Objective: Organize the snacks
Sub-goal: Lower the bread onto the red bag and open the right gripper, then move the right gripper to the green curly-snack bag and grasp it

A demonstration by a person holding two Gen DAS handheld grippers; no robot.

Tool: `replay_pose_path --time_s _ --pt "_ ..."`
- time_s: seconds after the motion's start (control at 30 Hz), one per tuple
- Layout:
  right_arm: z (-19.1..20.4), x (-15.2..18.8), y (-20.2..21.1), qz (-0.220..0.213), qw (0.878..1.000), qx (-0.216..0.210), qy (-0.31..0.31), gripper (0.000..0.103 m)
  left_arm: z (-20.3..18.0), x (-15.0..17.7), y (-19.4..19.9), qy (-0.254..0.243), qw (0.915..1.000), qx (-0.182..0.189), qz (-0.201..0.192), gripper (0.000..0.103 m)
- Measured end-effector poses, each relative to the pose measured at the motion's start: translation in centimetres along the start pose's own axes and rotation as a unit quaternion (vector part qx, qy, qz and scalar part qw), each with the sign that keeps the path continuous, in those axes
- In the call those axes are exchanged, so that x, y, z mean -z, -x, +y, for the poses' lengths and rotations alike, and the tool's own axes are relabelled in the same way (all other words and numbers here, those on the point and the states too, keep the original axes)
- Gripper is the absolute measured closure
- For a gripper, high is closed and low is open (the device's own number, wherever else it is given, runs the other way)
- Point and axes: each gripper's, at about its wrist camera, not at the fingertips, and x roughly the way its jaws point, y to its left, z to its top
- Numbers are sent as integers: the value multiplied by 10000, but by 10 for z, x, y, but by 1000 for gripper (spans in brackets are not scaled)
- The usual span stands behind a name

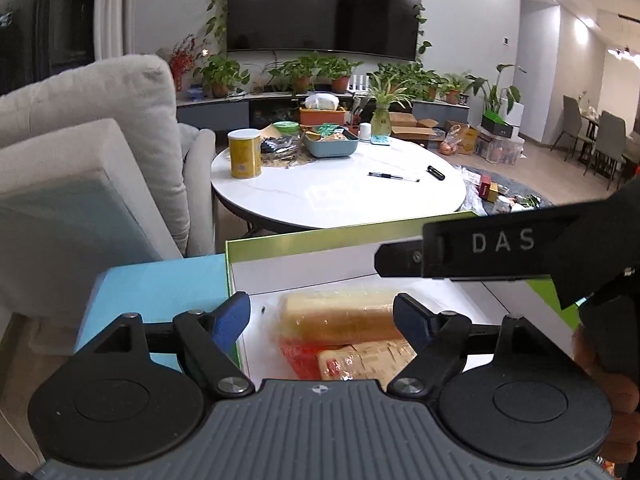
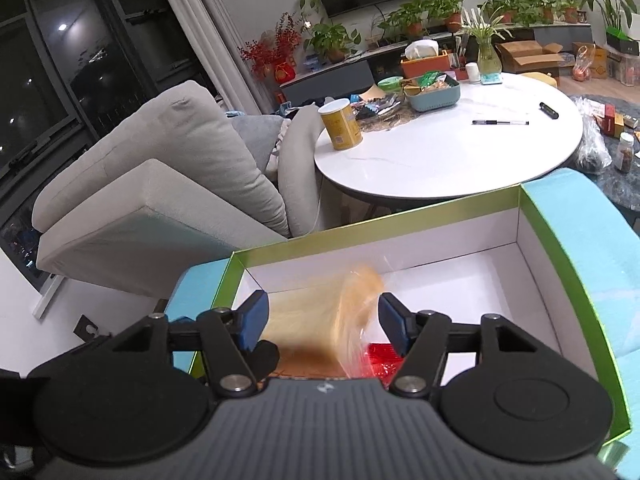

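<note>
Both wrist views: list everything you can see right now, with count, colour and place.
cardboard box: one, green rim, white inside, on blue surface.
wrapped snack packs: at least two, yellow and red, inside box.
round table: one, white, behind box.
canister: one, yellow, table's left.
basket: one, blue, table's back.
pen: one, black, on table.
sofa: one, beige, left.
left gripper: open, over packs.
right gripper: open, blurred pack between fingers.

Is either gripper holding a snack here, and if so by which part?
Nothing is held. Both the left gripper and right gripper have open jaws over the snack packets lying in the box.
</note>
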Motion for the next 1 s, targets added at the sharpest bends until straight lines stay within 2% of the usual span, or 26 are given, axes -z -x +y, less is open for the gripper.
replay_pose_path --time_s 0.37,1.0 --pt "20 0 36 -267 9989 -35 383 58 -10 -5 37 -107 9996 -39 -275 19" --pt "45 14 112 -712 9953 38 657 53 -33 -7 118 -315 9961 54 -819 16"
